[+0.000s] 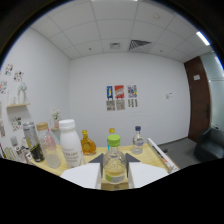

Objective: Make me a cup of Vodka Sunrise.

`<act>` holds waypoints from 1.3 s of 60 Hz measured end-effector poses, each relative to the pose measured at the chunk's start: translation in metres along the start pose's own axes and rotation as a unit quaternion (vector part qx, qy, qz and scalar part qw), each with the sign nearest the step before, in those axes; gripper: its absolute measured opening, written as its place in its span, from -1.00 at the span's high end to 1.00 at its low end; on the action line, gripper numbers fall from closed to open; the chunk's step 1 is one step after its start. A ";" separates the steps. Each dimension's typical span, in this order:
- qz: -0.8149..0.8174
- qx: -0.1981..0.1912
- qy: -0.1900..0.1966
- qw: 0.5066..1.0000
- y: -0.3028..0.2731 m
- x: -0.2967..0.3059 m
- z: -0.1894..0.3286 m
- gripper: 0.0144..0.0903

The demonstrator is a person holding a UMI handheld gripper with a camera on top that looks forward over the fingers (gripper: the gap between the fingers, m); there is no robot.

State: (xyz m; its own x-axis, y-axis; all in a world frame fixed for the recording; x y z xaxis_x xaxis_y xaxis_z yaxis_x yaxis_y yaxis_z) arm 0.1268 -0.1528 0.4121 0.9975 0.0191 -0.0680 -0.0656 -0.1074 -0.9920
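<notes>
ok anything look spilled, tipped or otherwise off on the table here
Nothing stands out. The bottles behind all stand upright, the white bottle and amber bottle included, with no spill visible. The gripper holds the green-capped bottle upright between its fingers.

No writing can be read on the wall posters (120,97) or bottle labels (71,155).

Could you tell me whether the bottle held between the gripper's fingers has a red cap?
No, the bottle between the fingers of the gripper wears a green cap.
</notes>
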 end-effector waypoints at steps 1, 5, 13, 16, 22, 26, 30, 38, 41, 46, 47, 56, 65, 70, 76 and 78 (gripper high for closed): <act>0.000 0.003 -0.001 1.000 -0.001 0.000 -0.005 0.45; 0.006 0.008 -0.001 1.000 0.005 -0.001 -0.024 0.45; 0.003 -0.013 0.009 1.000 0.060 0.003 -0.050 0.45; 0.005 -0.034 0.010 0.999 0.093 0.004 -0.053 0.45; 0.010 -0.078 0.016 0.997 0.159 0.007 -0.056 0.46; 0.024 -0.106 0.020 0.994 0.196 0.008 -0.056 0.46; 0.025 -0.118 0.028 0.992 0.223 0.011 -0.055 0.45; 0.008 -0.144 0.040 0.989 0.255 0.018 -0.049 0.45; -0.021 -0.145 0.046 0.988 0.259 0.022 -0.047 0.45; -0.109 -0.152 0.055 0.981 0.263 0.028 -0.044 0.45; -0.132 -0.151 0.056 0.978 0.262 0.030 -0.043 0.46; -0.363 -0.145 0.049 0.919 0.254 0.028 -0.037 0.46; -0.587 -0.119 0.034 0.800 0.242 0.017 -0.029 0.46; -0.677 -0.110 0.018 0.727 0.241 0.009 -0.026 0.45; -0.765 -0.093 0.003 0.638 0.239 0.000 -0.020 0.46; -0.789 -0.092 0.000 0.608 0.239 -0.002 -0.021 0.46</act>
State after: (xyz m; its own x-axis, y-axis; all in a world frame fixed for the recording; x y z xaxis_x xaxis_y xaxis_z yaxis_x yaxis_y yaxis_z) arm 0.1098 -0.1990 0.1773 -0.1845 0.2417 0.9526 0.9765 -0.0647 0.2056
